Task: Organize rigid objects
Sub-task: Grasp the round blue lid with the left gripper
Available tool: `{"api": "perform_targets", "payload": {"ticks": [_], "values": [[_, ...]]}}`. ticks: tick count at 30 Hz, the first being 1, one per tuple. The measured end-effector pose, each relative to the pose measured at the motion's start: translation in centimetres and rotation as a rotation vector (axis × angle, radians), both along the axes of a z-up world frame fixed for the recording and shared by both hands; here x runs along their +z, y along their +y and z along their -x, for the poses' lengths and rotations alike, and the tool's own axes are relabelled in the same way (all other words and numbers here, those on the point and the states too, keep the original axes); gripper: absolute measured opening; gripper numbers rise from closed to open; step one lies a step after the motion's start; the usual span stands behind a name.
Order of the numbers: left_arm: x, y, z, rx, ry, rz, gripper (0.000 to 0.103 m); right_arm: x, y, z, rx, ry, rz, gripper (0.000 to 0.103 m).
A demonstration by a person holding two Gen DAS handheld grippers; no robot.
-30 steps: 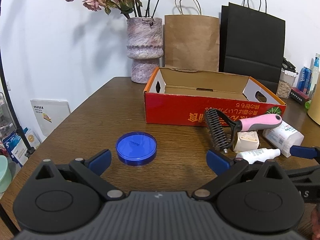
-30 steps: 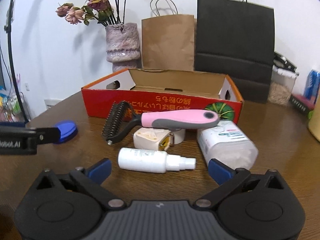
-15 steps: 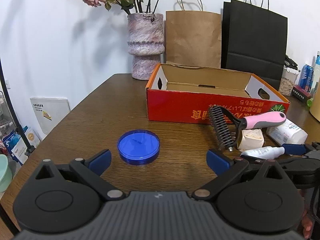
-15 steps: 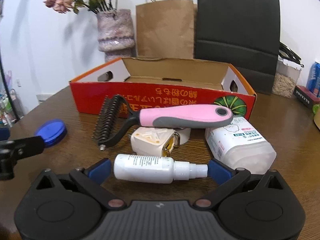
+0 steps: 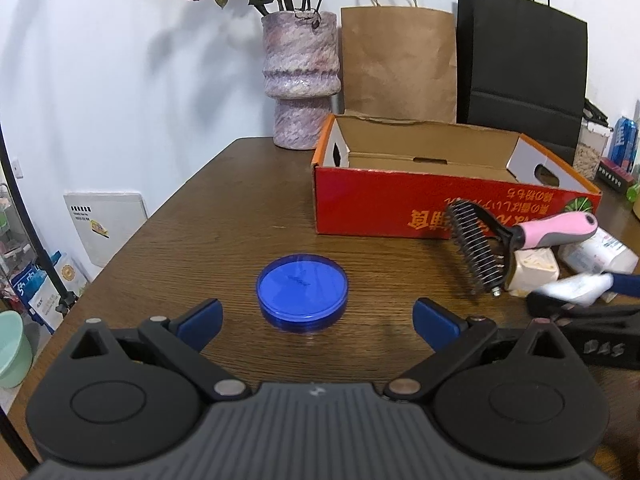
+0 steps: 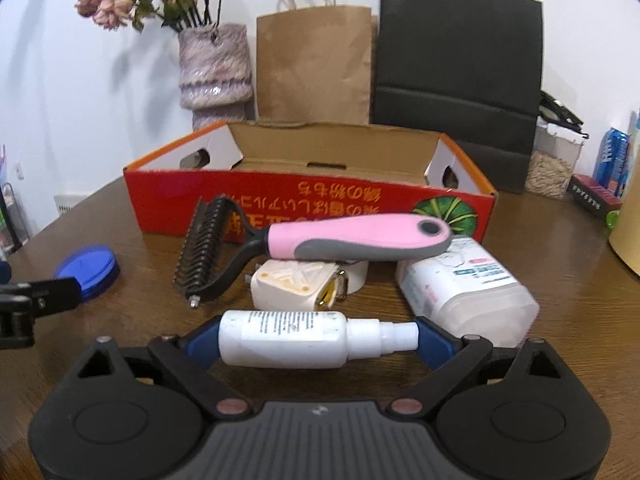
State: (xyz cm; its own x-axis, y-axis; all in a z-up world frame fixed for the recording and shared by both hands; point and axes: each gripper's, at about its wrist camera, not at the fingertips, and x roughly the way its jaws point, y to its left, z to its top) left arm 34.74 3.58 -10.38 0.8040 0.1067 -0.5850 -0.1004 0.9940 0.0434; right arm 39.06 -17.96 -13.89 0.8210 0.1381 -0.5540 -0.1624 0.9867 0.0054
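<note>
On the brown table lies a white spray bottle [image 6: 288,338], crosswise between the fingertips of my right gripper [image 6: 318,338]. Its jaws are closing, and the blue pads meet the bottle's base and nozzle tip. Just behind it are a cream block [image 6: 296,286], a pink-handled pet comb [image 6: 356,238] resting across it, and a clear jar [image 6: 464,288] on its side. An open red cardboard box [image 6: 312,204] stands behind them. My left gripper [image 5: 316,314] is open, with a blue round lid [image 5: 302,290] flat on the table just ahead of its fingertips.
A purple vase [image 5: 300,80] with dried flowers, a brown paper bag [image 5: 396,60] and a black paper bag [image 5: 524,68] stand against the wall behind the box. Small containers [image 6: 552,164] crowd the far right. The table's left edge [image 5: 168,208] drops to items on the floor.
My right gripper moved forward until the spray bottle lay between its fingers, and the jaws narrowed onto its ends. The left gripper has barely shifted.
</note>
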Motion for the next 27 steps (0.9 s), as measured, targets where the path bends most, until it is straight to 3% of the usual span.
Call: {"api": "perform_targets", "payload": {"ticks": [7,27], "values": [[-0.9,1.4,-1.1,-0.016,0.032,-0.012,0.103,0.9,-0.6,1.0,-0.012,-0.073,-0.024,0.097],[-2.5,3.1,-5.8,0.010,0.097,0.053,0.103,1.5,-1.1,1.2,-0.058,-0.151,-0.035,0.097]]}}
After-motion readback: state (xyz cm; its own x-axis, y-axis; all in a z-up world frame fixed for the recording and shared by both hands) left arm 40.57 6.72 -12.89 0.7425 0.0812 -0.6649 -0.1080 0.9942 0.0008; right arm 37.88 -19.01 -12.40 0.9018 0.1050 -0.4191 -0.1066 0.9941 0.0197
